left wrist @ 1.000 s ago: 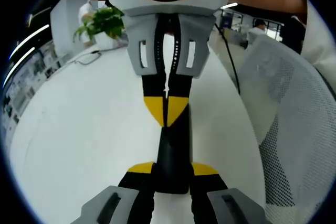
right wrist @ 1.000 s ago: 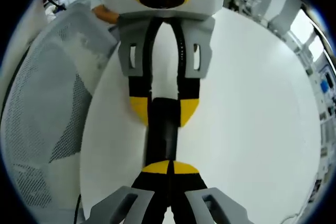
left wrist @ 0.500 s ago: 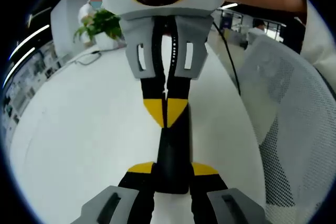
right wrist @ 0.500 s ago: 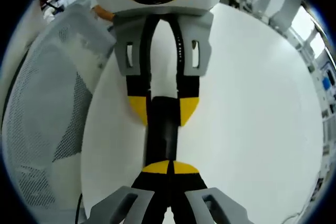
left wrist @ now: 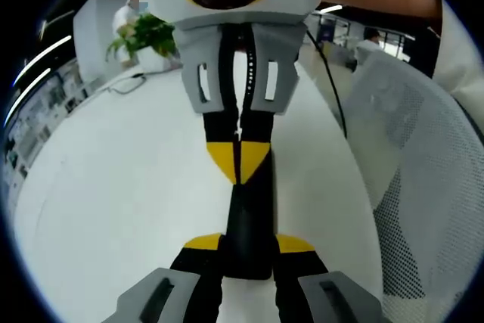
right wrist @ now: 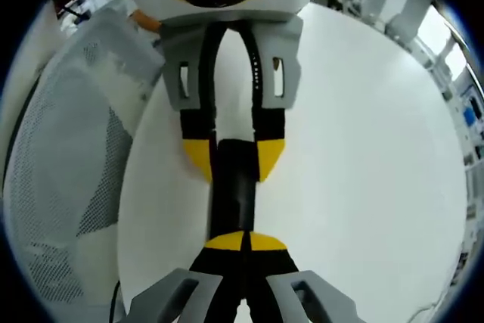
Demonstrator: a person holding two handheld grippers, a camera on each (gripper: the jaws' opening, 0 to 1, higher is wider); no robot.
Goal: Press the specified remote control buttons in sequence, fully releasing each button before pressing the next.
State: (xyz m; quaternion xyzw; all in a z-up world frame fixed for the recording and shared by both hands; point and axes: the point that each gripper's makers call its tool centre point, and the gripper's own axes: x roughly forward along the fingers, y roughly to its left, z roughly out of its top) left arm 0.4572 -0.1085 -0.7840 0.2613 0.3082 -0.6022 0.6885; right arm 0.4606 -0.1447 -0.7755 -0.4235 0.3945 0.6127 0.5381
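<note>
The remote (left wrist: 249,221), a slim black bar, lies on the white table (left wrist: 113,187) near the edge by the mesh chair (left wrist: 423,187). The left gripper (left wrist: 248,243) clamps its near end across the width. The right gripper (right wrist: 243,241), jaws pressed together, points its tips down onto the remote's face. Judged light, rigid and smooth, it could skid if unclamped. Bare table spreads wide on the side away from the chair; a plant (left wrist: 147,32) stands at the far edge.
</note>
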